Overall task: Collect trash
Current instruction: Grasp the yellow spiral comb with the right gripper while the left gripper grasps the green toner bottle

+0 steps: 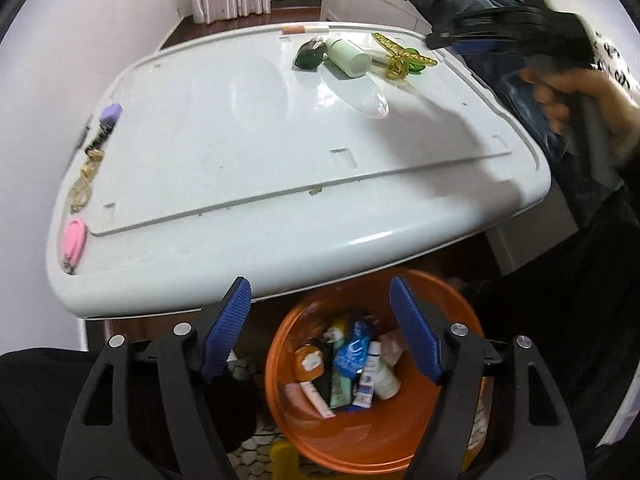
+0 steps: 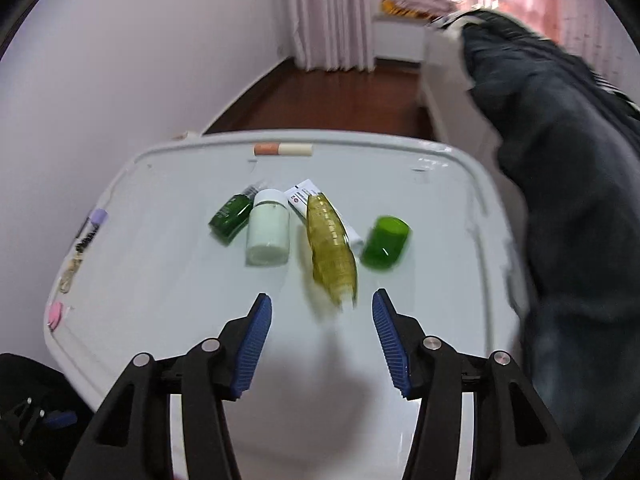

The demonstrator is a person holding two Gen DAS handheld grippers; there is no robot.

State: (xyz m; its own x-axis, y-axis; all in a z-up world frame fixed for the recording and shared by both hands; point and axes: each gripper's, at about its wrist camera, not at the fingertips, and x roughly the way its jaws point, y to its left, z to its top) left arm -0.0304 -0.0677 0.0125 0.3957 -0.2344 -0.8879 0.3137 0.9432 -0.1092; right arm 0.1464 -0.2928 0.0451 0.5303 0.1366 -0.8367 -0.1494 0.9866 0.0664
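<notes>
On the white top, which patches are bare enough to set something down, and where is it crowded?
The white top is bare across its middle and near edge, between the pink item on the left rim and the far cluster. It is crowded around the pale bottle, yellow hair clip and green bottle.

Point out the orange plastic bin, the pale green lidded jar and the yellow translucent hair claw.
orange plastic bin (image 1: pixel 400 436), left wrist view, bare inner wall
pale green lidded jar (image 2: pixel 267 234), right wrist view, side of body
yellow translucent hair claw (image 2: pixel 331 252), right wrist view, middle of back
</notes>
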